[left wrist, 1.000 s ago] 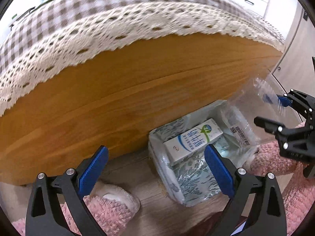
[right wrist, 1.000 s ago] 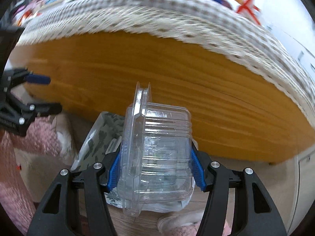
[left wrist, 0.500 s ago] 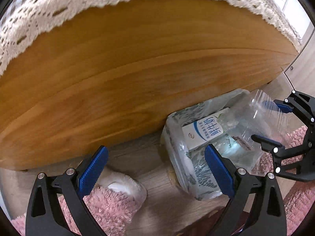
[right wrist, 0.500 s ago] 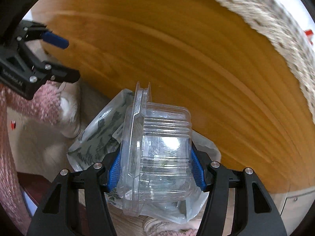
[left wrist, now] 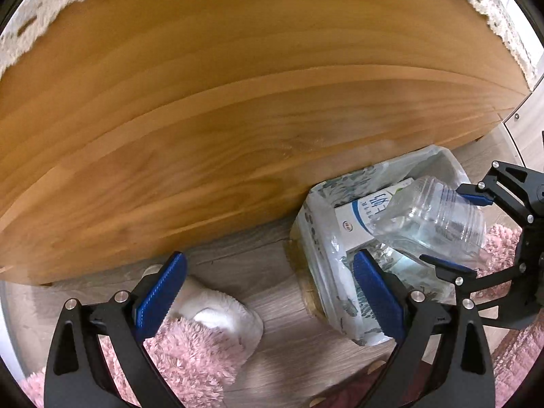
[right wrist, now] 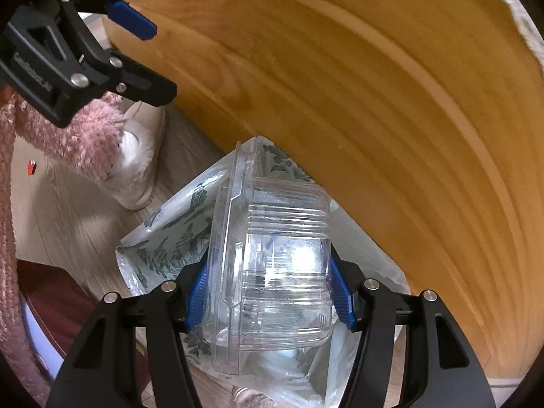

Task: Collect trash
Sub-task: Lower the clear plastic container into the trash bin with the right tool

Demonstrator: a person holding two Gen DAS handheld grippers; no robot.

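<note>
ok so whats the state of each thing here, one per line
clear plastic container: lid closed, clamped in the right gripper above the bin
trash bin: open, lined with a patterned bag
milk carton: lying inside the bin
left gripper: open, empty

The bin liner [left wrist: 343,302] is translucent white with a grey-green leaf print. The carton [left wrist: 367,209] inside it is white with blue lettering and a green mark. The clamshell box [right wrist: 272,268] is clear, ribbed plastic. Both grippers are black with blue pads [left wrist: 159,294]. The slippers [left wrist: 190,350] are fluffy pink and white, the wooden panel [left wrist: 238,102] honey-coloured, the lace trim [left wrist: 34,10] cream, the floor [left wrist: 272,272] grey woodgrain.
</note>
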